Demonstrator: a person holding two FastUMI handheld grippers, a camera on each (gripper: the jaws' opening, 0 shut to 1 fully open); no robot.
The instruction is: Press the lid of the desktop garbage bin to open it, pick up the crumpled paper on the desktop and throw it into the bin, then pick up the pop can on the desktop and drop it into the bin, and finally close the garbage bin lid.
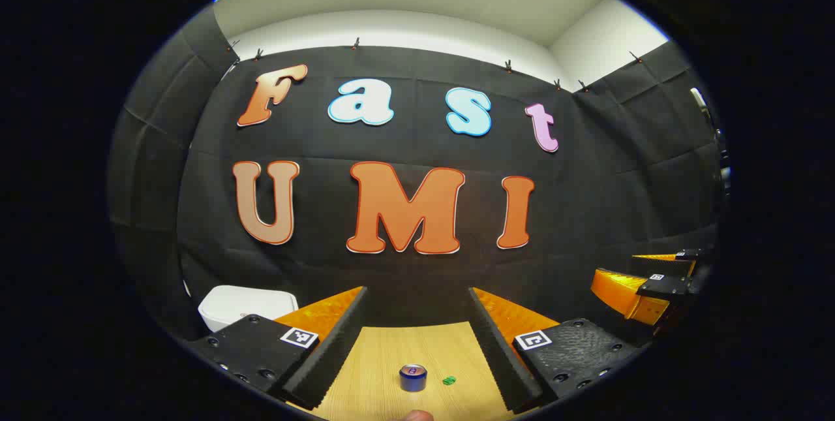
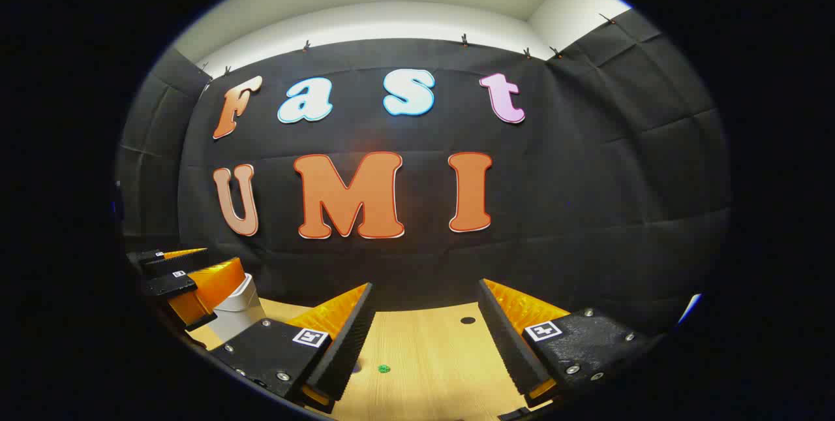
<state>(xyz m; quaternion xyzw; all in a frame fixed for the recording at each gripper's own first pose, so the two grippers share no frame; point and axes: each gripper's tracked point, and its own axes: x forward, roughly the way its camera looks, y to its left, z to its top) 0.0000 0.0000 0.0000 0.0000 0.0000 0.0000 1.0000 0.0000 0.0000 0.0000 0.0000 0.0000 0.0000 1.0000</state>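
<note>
Left gripper view: pop can (image 1: 413,377) stands between spread left tongs (image 1: 417,343).

Both views ride side by side above the table (image 1: 417,349), facing the wall, sharing the green speck (image 1: 449,380)

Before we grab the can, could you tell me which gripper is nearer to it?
Left. The pop can stands between the left gripper fingers; the right gripper hovers off to its right.
</note>
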